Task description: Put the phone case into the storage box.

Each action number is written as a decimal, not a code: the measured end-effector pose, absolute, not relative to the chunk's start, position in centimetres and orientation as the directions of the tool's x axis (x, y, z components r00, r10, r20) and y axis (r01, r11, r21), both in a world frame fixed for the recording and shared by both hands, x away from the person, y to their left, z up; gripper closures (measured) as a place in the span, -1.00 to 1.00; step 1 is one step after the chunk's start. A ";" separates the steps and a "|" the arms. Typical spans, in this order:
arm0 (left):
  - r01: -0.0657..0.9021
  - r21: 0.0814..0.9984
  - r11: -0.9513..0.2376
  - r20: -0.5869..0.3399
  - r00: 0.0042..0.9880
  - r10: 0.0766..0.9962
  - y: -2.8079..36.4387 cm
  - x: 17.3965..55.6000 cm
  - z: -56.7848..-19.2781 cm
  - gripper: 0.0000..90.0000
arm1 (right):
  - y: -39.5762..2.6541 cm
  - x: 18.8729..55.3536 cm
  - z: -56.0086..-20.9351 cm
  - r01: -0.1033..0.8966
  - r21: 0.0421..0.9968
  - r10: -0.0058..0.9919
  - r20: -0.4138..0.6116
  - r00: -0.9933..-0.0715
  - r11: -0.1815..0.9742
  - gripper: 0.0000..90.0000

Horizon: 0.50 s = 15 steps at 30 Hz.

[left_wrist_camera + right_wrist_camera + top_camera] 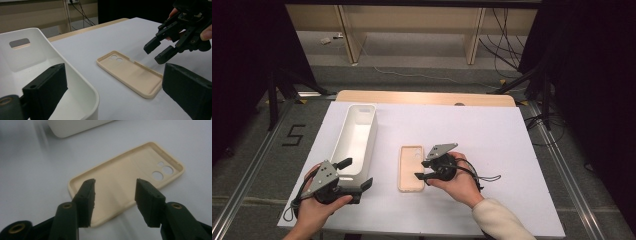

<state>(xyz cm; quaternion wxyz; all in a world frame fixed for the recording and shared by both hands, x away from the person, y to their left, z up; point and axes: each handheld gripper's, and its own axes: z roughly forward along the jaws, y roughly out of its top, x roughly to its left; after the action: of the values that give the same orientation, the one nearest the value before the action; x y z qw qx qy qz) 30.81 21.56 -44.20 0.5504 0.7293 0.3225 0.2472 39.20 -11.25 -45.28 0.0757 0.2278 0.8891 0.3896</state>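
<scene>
Here your right gripper (421,170) hangs part-open, empty, over the matte beige phone case (410,168) mid-table; your left gripper (357,175) gapes around the glossy white bin's (357,135) rim.

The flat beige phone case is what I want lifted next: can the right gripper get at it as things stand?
Probably yes: the right gripper hangs open just above the flat beige phone case, with nothing between them on the white table.

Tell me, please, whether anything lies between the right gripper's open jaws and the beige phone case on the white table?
Nothing visible does. The right gripper hangs with its jaws apart and empty just above the flat, open-side-up beige phone case, with bare white table around it. The long white plastic bin stands off to the case's left, by the left gripper.
</scene>
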 end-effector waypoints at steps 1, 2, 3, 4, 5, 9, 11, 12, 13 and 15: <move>0.197 0.962 -0.187 0.006 0.670 0.742 21.6 30.8 -44.2 -0.88 | -11.1 39.2 -45.3 0.335 0.734 0.471 0.024 -0.882 0.591 0.02; 0.196 0.962 -0.189 0.008 0.672 0.741 21.6 30.8 -44.2 -0.88 | -11.1 39.1 -45.3 0.331 0.731 0.461 0.025 -0.887 0.597 -0.02; 0.194 0.963 -0.186 0.008 0.672 0.741 21.6 30.7 -44.2 -0.88 | -11.1 39.2 -45.1 0.323 0.725 0.447 0.023 -0.894 0.608 -0.05; 0.196 0.964 -0.182 0.004 0.670 0.742 21.6 30.7 -44.2 -0.89 | -11.0 39.2 -45.2 0.312 0.731 0.450 0.009 -0.893 0.606 -0.07; 0.195 0.965 -0.176 -0.001 0.674 0.739 21.7 30.6 -44.3 -0.89 | -10.9 39.1 -45.1 0.312 0.729 0.447 0.009 -0.894 0.609 -0.11; 0.185 0.967 -0.178 0.006 0.677 0.736 21.9 30.5 -44.2 -0.89 | -10.2 38.8 -44.8 0.264 0.718 0.404 -0.027 -0.914 0.644 -0.19; 0.186 0.965 -0.185 0.011 0.676 0.737 22.0 30.4 -44.2 -0.89 | -9.9 38.6 -44.7 0.240 0.701 0.380 -0.048 -0.924 0.671 -0.20; 0.183 0.965 -0.189 0.016 0.678 0.735 22.0 30.4 -44.2 -0.89 | -9.7 38.4 -44.6 0.232 0.698 0.378 -0.060 -0.924 0.678 -0.22; 0.181 0.965 -0.190 0.017 0.679 0.734 22.0 30.4 -44.2 -0.89 | -9.5 38.3 -44.6 0.221 0.691 0.366 -0.067 -0.928 0.688 -0.23; 0.179 0.966 -0.187 0.016 0.681 0.732 21.9 30.3 -44.1 -0.89 | -9.2 38.0 -44.5 0.200 0.673 0.350 -0.093 -0.932 0.712 -0.23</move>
<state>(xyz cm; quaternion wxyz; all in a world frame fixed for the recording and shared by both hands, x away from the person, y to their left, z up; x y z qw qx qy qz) 30.32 21.89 -44.14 0.5556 0.7291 0.3125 0.2491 38.01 -9.22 -44.50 0.1076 0.1496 0.9190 0.3485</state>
